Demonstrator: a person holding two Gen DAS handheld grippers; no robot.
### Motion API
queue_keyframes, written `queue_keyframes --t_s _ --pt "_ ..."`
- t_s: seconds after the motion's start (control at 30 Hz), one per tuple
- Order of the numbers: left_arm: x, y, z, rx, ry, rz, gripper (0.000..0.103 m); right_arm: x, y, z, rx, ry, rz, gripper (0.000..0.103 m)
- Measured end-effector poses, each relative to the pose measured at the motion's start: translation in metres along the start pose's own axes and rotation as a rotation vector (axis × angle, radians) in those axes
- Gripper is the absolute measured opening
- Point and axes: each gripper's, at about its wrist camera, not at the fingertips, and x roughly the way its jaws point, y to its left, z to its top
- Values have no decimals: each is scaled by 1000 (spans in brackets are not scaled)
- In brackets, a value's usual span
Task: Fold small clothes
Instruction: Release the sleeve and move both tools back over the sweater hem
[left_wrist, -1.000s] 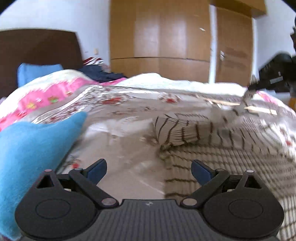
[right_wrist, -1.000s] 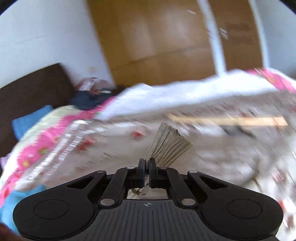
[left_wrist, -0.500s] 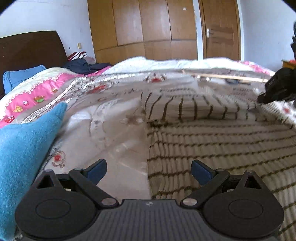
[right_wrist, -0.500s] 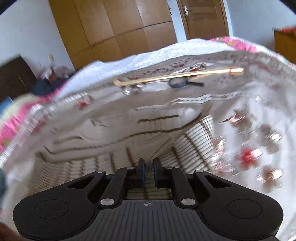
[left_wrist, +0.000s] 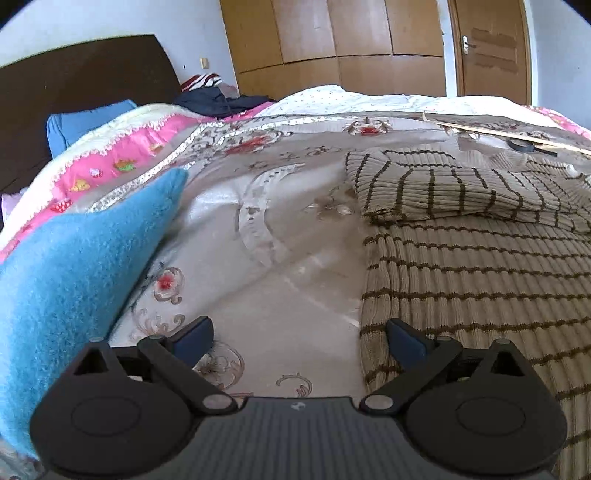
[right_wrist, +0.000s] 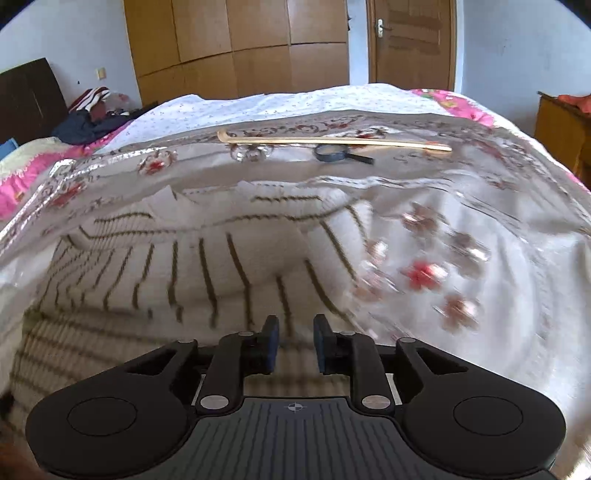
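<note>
A beige knit sweater with brown stripes (left_wrist: 480, 273) lies on the bed, one sleeve (left_wrist: 443, 188) folded across its upper part. My left gripper (left_wrist: 299, 338) is open and empty, low over the bedspread at the sweater's left edge. In the right wrist view the same sweater (right_wrist: 192, 280) lies just ahead, blurred. My right gripper (right_wrist: 295, 343) is open with a narrow gap, nothing between its pads, just above the sweater's right side.
A blue fuzzy garment (left_wrist: 70, 280) lies at the left. A long wooden stick (right_wrist: 332, 140) and a magnifying glass (right_wrist: 334, 152) lie on the floral bedspread (right_wrist: 461, 240) beyond the sweater. Dark clothes (left_wrist: 221, 101) are piled near the headboard.
My right gripper carried the sleeve down across the sweater, then opened and let it go. My left gripper stayed open and shifted closer to the sweater's left edge.
</note>
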Motion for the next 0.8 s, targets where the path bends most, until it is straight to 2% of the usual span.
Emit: queue_keyframes --t_s 0.13,0.3,0.43,0.6,0.8 --pt "-6 -1 0 25 2 4 103 -7 -16 -29 8 86 -12 27" --pt "-19 -5 -2 56 5 8 103 -24 -20 -48 42 73 28 27" --pt "-34 -12 -5 63 -6 -8 103 -31 -16 -48 20 37 38 27" --pt "-41 -27 -9 135 -46 -25 103 -29 -11 -42 14 23 50 27" --pt "-42 -26 -8 119 -55 -50 103 -17 0 -26 -9 -9 62 27"
